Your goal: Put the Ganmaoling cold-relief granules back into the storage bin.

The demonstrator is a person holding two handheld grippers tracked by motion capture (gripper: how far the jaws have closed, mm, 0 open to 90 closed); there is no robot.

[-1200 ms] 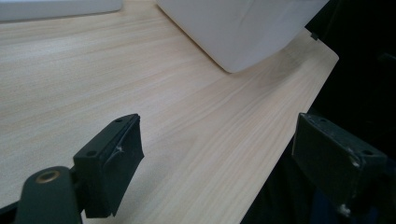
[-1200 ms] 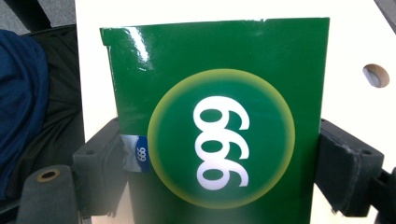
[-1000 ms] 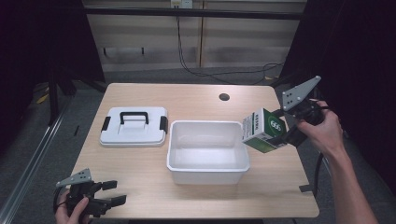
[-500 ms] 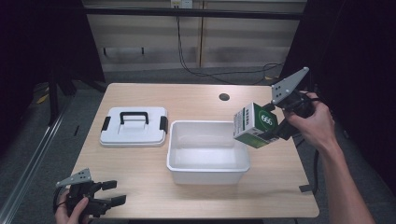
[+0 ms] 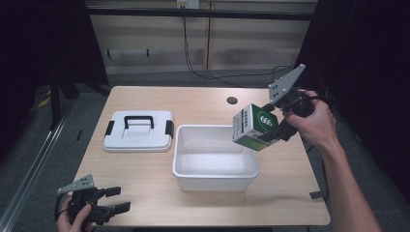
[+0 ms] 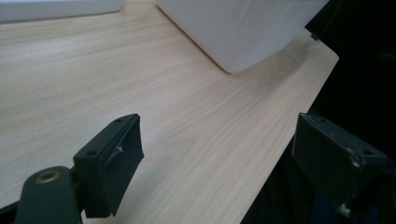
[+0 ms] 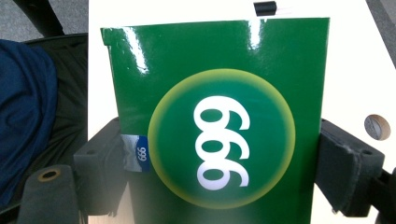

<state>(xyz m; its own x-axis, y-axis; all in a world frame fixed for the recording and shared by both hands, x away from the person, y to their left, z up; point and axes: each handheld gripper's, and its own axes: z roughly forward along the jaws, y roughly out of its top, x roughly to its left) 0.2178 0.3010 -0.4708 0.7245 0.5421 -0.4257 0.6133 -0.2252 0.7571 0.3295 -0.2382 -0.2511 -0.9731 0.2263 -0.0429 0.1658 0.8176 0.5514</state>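
High view: carton [image 5: 255, 127] over bin rim [image 5: 215, 176].

There was one green carton [image 5: 254, 127] printed with 666, one white plastic bin [image 5: 215, 157], one white lid [image 5: 139, 131] with a black handle, one wooden surface [image 5: 145, 179], and two hand-held grippers: left [image 5: 112, 200], right [image 5: 272, 132].

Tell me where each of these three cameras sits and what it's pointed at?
High view: above the person's side, facing forward and down on the pale wooden table; both hands and forearms show.
Left gripper view: rides the left gripper, open, looking over the table toward the white plastic tub.
Right gripper view: rides the right gripper, facing the green cardboard box it clamps.
Shared: the high view also shows tub and box.
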